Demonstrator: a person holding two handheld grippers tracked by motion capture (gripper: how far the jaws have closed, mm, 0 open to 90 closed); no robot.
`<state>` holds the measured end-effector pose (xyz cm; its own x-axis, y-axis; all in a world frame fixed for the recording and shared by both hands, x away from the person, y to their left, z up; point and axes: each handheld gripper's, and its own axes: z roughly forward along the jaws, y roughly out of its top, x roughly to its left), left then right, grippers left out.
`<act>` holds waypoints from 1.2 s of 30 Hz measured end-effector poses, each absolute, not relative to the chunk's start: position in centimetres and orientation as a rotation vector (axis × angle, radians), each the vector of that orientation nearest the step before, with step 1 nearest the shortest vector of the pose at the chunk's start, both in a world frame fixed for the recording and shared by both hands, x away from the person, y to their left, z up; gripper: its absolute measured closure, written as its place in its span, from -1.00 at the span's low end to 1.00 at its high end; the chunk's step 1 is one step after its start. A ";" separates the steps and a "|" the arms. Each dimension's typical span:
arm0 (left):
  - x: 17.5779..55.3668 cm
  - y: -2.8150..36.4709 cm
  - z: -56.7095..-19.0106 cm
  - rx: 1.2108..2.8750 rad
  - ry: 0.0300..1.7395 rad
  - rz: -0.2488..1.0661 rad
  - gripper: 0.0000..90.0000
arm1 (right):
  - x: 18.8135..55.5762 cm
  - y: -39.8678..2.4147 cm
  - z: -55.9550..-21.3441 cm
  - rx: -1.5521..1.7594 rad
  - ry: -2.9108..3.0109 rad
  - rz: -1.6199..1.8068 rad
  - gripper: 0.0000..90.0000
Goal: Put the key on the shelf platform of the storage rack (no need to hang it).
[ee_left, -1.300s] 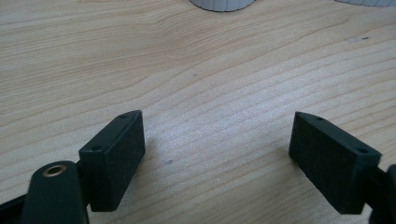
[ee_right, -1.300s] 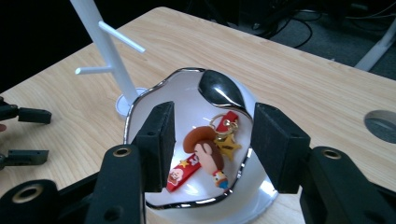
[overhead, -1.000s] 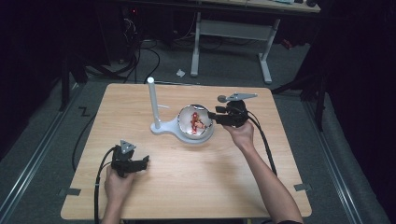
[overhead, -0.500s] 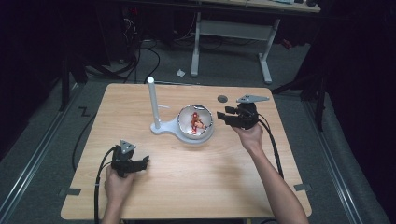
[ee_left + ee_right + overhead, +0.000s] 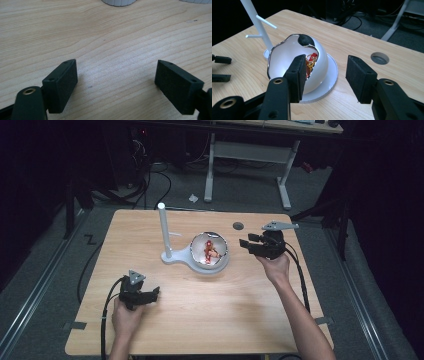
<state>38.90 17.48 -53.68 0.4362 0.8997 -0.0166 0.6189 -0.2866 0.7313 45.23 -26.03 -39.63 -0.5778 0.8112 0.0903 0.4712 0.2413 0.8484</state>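
Gleaming wooden table (image 5: pixel 210 315); dark room

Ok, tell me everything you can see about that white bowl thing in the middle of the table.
The white bowl is a glossy, rounded shell with a wavy, silvery rim and a dark spot near its top edge. It sits tilted on the round white base of a stand, its opening facing up and to one side. Small red and gold items lie inside. The stand's white post rises beside it. Neither gripper touches it.

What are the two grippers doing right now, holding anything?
Left gripper: open, empty, over the wooden table.
Right gripper: open, empty, beside the white egg-shaped bowl.
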 end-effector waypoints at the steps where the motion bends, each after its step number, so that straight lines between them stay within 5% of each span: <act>1: 38.9 17.5 -53.7 2.016 1.273 0.534 -0.58 | 45.1 -26.1 -39.5 1.177 2.147 1.272 0.13; 36: 38.9 17.5 -53.7 2.015 1.273 0.536 -0.58 | 40.2 -31.5 -38.4 1.236 2.041 1.323 0.13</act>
